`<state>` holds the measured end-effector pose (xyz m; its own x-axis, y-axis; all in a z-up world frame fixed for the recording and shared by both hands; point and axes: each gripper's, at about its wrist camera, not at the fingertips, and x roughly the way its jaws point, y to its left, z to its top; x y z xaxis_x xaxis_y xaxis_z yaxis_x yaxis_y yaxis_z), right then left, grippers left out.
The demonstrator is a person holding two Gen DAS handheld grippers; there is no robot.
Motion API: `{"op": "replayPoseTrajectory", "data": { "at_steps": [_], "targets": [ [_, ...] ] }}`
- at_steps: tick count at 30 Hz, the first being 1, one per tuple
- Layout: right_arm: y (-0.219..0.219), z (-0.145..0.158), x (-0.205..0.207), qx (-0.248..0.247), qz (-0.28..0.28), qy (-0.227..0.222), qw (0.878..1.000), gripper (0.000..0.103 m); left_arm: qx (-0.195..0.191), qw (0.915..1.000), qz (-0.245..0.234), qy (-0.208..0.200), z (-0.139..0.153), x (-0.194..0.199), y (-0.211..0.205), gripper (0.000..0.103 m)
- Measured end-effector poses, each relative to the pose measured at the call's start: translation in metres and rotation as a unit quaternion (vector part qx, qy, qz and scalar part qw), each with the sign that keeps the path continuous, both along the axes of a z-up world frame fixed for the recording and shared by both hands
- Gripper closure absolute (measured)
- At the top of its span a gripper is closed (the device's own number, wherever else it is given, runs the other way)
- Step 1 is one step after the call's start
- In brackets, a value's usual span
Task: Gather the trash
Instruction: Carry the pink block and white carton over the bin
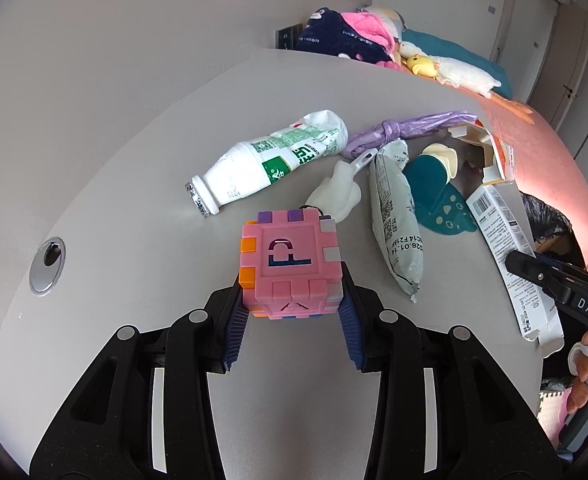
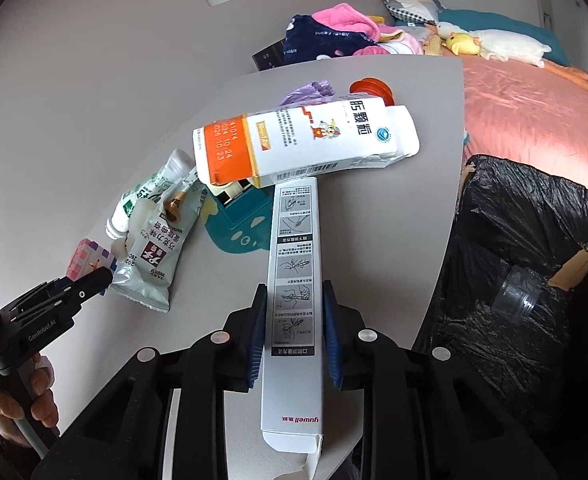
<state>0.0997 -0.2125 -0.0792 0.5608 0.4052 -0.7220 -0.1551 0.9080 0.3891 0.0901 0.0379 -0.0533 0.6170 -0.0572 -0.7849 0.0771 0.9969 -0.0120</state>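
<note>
The long white carton [image 2: 294,280] lies on the grey surface [image 2: 354,240] near the bin's black bag [image 2: 534,240], and the right gripper [image 2: 294,332] is clamped on its sides. The left gripper [image 1: 290,312] grips a pink puzzle cube [image 1: 290,264]. A white bottle [image 1: 254,164] and a snack packet [image 1: 394,216] lie beyond.

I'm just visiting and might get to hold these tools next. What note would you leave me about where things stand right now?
Left gripper: fingers clamped on the pink letter cube, a toy rather than trash.
Right gripper: fingers closed around the long white thermometer box, which lies on the grey table.
On the table: white milk bottle, snack wrapper, orange-and-white medicine box, knotted purple bag.
Black-lined bin stands right of the table, with a clear plastic piece inside.
Left to do: drop the long box into the bin, then the rest.
</note>
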Motion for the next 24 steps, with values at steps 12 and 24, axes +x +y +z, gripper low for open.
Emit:
{"op": "replayPoseTrajectory", "data": {
  "at_steps": [12,24],
  "targets": [
    [0.014,0.033,-0.025,0.023,0.045,-0.036,0.998,0.076,-0.008,0.9997,0.009,-0.023,0.022,-0.016,-0.005,0.063],
    [-0.028,0.050,-0.038,0.038,0.016,-0.055,0.998,0.075,-0.007,0.9990,-0.023,-0.038,0.038,-0.023,-0.052,0.063]
  ]
}}
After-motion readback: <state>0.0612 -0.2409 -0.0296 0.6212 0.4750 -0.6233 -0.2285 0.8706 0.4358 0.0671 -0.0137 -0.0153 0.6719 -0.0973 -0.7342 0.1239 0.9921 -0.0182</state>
